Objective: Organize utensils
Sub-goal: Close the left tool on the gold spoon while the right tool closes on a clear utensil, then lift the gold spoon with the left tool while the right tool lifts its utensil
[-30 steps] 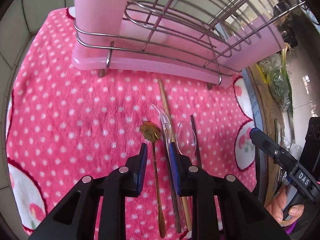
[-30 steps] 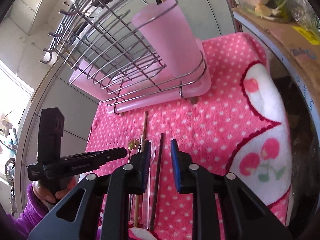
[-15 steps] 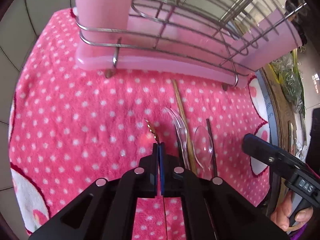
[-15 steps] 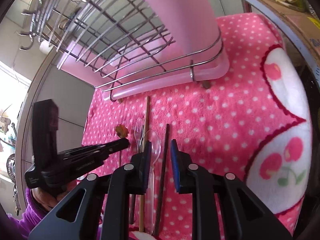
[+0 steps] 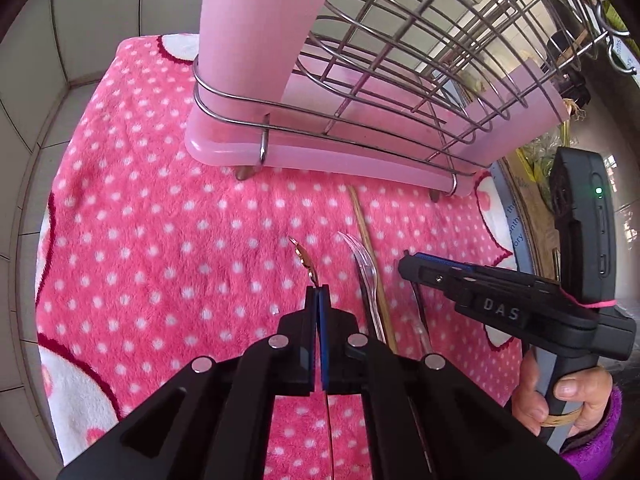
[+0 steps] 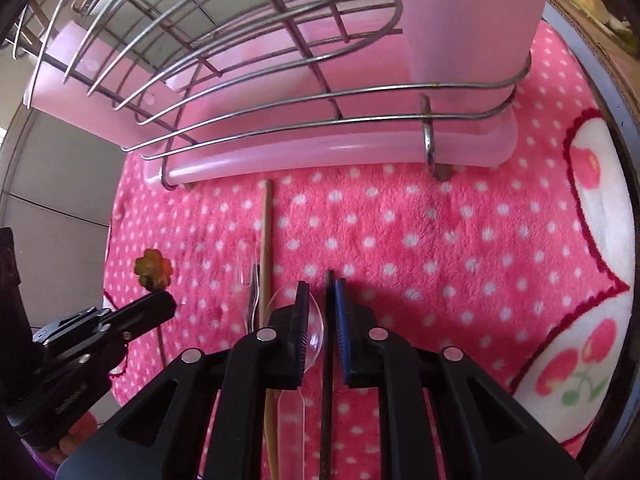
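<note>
On the pink dotted towel (image 5: 160, 240) lie a wooden chopstick (image 5: 362, 220), a clear fork (image 5: 362, 264), a clear spoon (image 6: 316, 332) and a dark chopstick (image 6: 328, 380), side by side. My left gripper (image 5: 318, 294) is shut on the thin handle of a gold spoon (image 5: 304, 260), whose flower-shaped bowl (image 6: 154, 272) is raised off the towel and turned on edge. My right gripper (image 6: 320, 290) hangs low over the dark chopstick. Its jaws stand a narrow gap apart, the chopstick between them near the right pad, unpressed. Its left finger covers part of the clear spoon's bowl.
A wire drying rack on a pink tray (image 5: 360, 160) stands behind the utensils, with a tall pink holder (image 5: 260, 40) at one end. A hand in a purple sleeve (image 5: 560, 400) grips the right tool. Grey tiles edge the towel; clutter lies beyond its right edge.
The left jaws closed on the gold spoon's handle and tipped its bowl up on edge. The right gripper came down and closer to the dark chopstick, its gap narrowing.
</note>
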